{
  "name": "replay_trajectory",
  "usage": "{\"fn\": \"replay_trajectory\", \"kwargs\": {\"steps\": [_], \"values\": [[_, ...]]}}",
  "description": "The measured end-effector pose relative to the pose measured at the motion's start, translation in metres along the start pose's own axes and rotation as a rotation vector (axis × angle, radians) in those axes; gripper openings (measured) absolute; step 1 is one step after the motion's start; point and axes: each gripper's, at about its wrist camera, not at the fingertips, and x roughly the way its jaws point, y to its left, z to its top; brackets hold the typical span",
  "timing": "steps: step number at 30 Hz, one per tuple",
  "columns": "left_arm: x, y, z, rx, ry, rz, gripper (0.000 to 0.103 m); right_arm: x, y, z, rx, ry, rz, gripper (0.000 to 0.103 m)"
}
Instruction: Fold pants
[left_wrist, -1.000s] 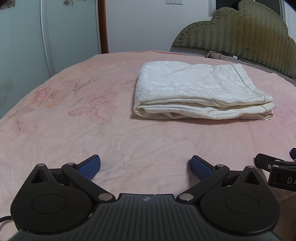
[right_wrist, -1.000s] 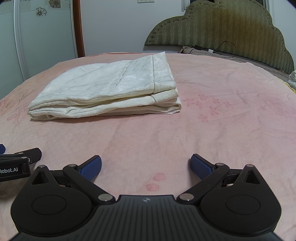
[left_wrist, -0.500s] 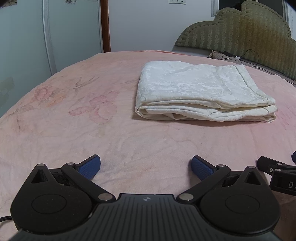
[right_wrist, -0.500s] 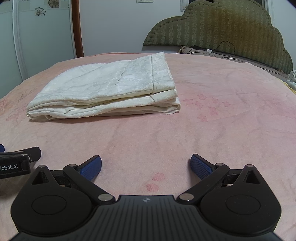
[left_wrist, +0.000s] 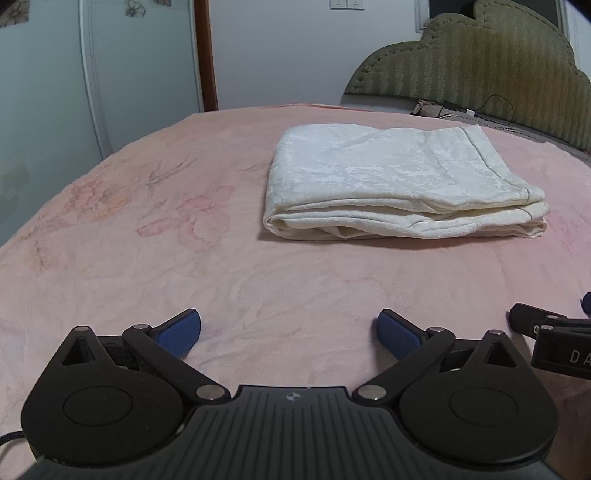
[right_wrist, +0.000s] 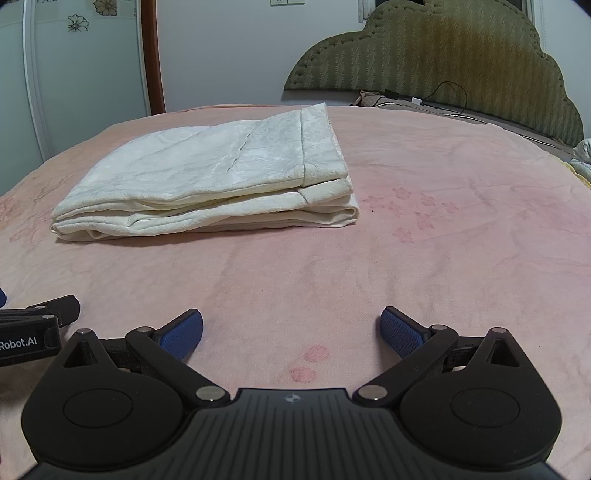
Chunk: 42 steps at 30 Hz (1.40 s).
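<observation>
Cream-white pants (left_wrist: 399, 184) lie folded into a flat stack of layers on the pink bedspread (left_wrist: 184, 258), ahead and to the right in the left wrist view. The same pants (right_wrist: 214, 177) sit ahead and to the left in the right wrist view. My left gripper (left_wrist: 289, 330) is open, low over the bedspread, well short of the pants, with nothing between its blue pads. My right gripper (right_wrist: 291, 328) is open too, empty, and equally far back. Each gripper's black body shows at the edge of the other's view: the right gripper's body (left_wrist: 554, 339) and the left gripper's body (right_wrist: 33, 328).
A green padded headboard (right_wrist: 443, 62) rises at the far end, with a cable and small items (right_wrist: 417, 101) below it. Pale wardrobe doors (left_wrist: 55, 92) and a wooden door frame (left_wrist: 207, 55) stand to the left. Bare bedspread lies between grippers and pants.
Both cameras have shifted only slightly, and the pants sit a touch further right in the left wrist view. The pants have not moved. Both grippers stay open.
</observation>
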Motion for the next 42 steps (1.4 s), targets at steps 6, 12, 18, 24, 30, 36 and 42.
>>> {"fn": "replay_trajectory", "kwargs": {"steps": [6,12,18,24,30,36,42], "values": [[0.0066,0.0038,0.0041,-0.046,0.019,-0.015,0.103,0.0002,0.0004,0.0001,0.0,0.0,0.0,0.103],[0.0055,0.0011,0.0036,-0.041,0.018,-0.009,0.103,0.0003,0.0002,0.0002,0.0,0.0,0.0,0.103],[0.0066,0.0031,0.0036,-0.042,0.018,-0.011,0.102,0.0002,-0.0004,0.0002,0.005,-0.002,-0.002,0.103],[0.0063,0.0027,0.0035,-0.043,0.019,-0.012,0.102,0.0009,-0.0054,0.0004,0.04,-0.004,-0.039,0.103],[0.0061,0.0027,0.0035,-0.043,0.019,-0.012,0.102,0.001,-0.0062,0.0003,0.033,-0.001,-0.039,0.103],[0.0061,0.0028,0.0033,-0.043,0.019,-0.012,0.102,0.0009,-0.0055,0.0004,0.034,-0.001,-0.035,0.103],[0.0061,0.0027,0.0034,-0.043,0.019,-0.012,0.102,0.0007,-0.0061,-0.0001,0.034,-0.001,-0.035,0.103]]}}
